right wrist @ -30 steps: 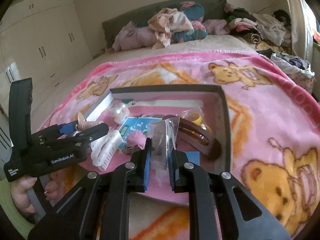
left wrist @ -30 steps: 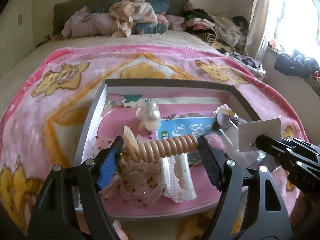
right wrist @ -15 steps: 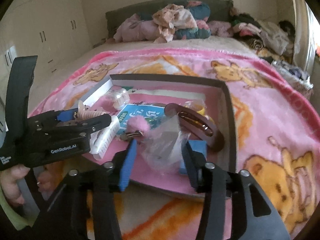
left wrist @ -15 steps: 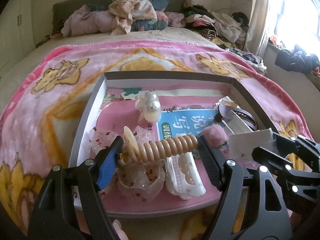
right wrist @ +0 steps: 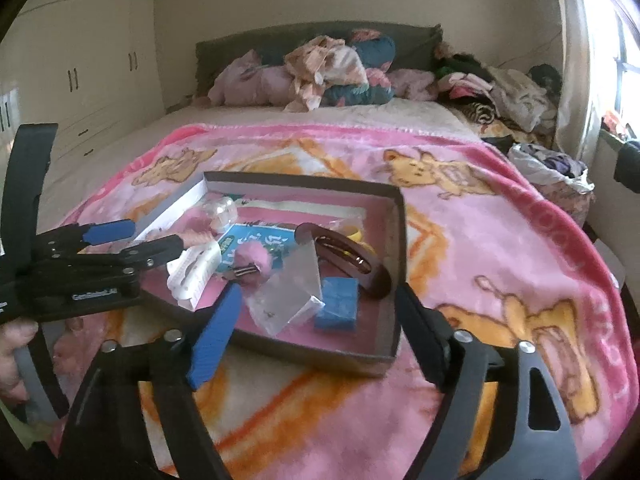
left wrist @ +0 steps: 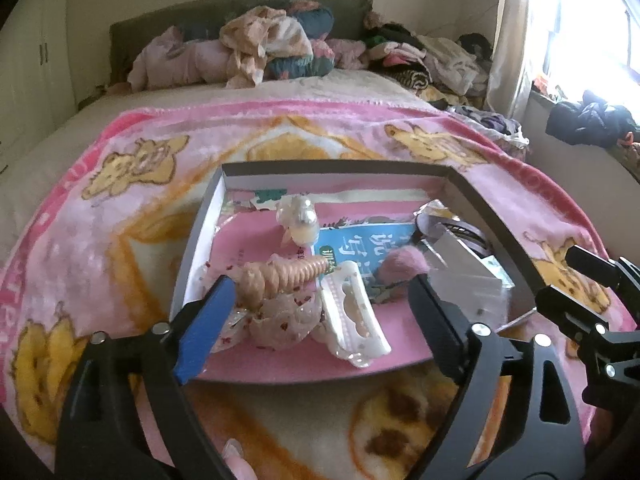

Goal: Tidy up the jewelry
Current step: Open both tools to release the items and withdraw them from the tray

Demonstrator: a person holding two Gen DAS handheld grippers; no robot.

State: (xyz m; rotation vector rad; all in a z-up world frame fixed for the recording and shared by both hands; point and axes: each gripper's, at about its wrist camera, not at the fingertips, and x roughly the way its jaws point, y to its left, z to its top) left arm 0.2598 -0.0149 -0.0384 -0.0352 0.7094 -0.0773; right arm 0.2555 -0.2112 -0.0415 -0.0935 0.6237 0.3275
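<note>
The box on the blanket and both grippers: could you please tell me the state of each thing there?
Left gripper: jaws opening, nothing gripped.
Right gripper: jaws opening, nothing gripped.
Box: lidless, on the blanket.
Beige spiral hair tie: lying in the box, released.
Clear packet: lying in the box, released.
Brown hair clip: lying flat in the box.
White claw clip: lying in the box.

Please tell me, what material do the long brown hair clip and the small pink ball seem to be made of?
Long brown hair clip: probably hard plastic, glossy, since it shows bright highlights along its curve. Small pink ball: apparently soft fur or plush, matte, with a fuzzy outline.
</note>
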